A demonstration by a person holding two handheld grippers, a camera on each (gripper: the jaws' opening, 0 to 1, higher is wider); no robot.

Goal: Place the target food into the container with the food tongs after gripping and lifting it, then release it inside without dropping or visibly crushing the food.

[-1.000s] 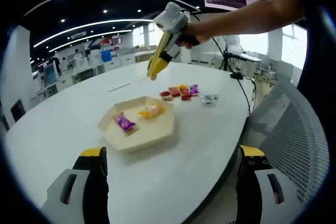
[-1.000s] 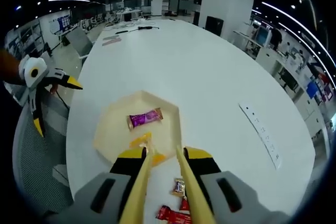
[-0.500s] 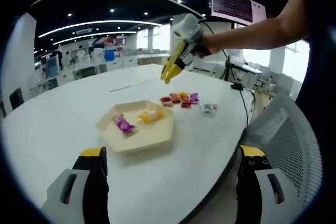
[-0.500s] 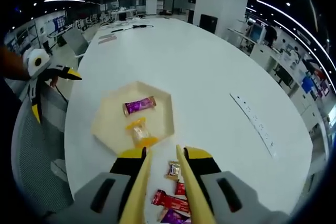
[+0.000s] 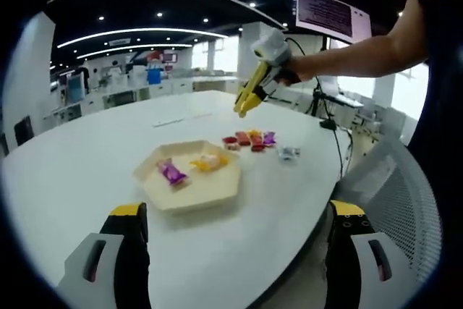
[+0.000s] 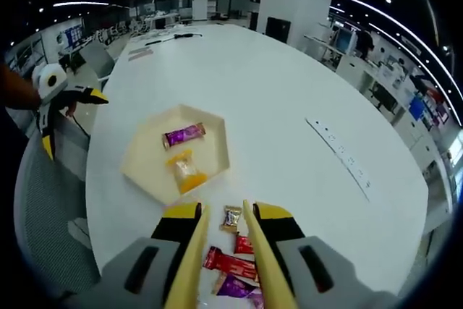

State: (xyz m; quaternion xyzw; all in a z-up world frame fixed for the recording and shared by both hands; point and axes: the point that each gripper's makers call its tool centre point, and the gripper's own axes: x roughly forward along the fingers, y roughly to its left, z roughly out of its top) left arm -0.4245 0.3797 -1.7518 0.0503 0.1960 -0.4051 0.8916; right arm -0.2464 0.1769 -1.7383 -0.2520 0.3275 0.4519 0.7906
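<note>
Left gripper view: your left gripper (image 5: 231, 251) idles with jaws spread, clear of the tray (image 5: 189, 179) on the surface (image 5: 72, 171).

Right gripper view: your right gripper (image 6: 224, 215) holds tongs (image 6: 189, 258), tips parted and empty, above the wrapped snacks (image 6: 233, 262), apparently ready for another pick.

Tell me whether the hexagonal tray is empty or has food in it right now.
Not empty. The hexagonal tray holds two wrapped pieces: a purple bar and a yellow sweet. The other snacks lie outside it on the table.

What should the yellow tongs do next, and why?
Probably lower the tongs onto one wrapped snack in the pile beneath them. Their tips are apart and hold nothing, and the hexagonal tray already holds a purple snack and a yellow one.
</note>
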